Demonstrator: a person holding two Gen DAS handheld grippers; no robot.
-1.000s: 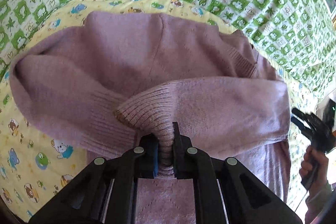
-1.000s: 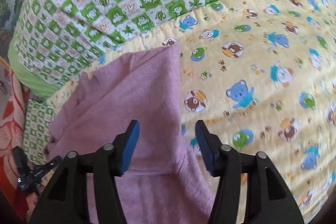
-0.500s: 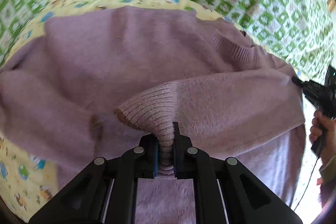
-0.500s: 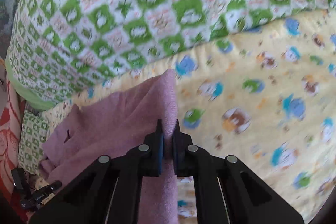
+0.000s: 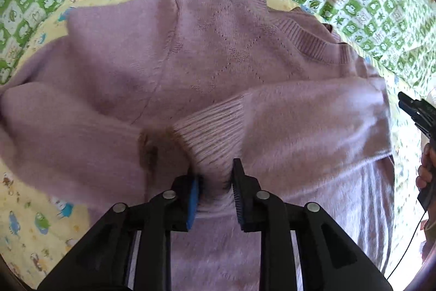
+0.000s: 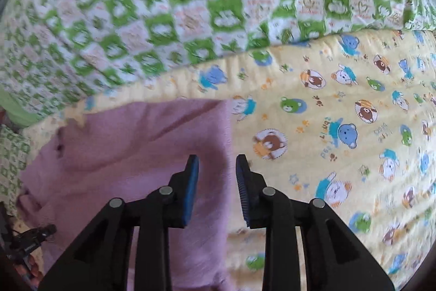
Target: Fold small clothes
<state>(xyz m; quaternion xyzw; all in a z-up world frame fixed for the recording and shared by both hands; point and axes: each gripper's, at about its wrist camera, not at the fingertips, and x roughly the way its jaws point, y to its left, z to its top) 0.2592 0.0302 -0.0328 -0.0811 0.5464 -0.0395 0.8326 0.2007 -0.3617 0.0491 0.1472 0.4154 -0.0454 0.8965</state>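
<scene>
A mauve knitted sweater [image 5: 218,67] lay spread on a yellow quilt [image 6: 340,143] printed with cartoon bears, which itself rested on a green-and-white checked bedspread [image 6: 163,4]. Both sleeves were folded inward across the chest, their ends meeting near the middle of the garment.

The left tool [image 5: 215,182] stood over the ribbed cuff [image 5: 212,138] of one sleeve. Its jaws had just been opening, and the bunched cuff remained between the blue pads [image 5: 194,198], though whether either pad was touching the knit could not be made out.

At the sweater's outer edge, the right tool [image 6: 216,176] was released as well, its jaws having just been opening. The folded pink edge lay beneath and between its fingers without being pinched, the right-hand finger over the quilt.

In the left wrist view, the right tool appeared at the frame's edge, held by a person's hand [image 5: 426,168] beside the folded sleeve.
</scene>
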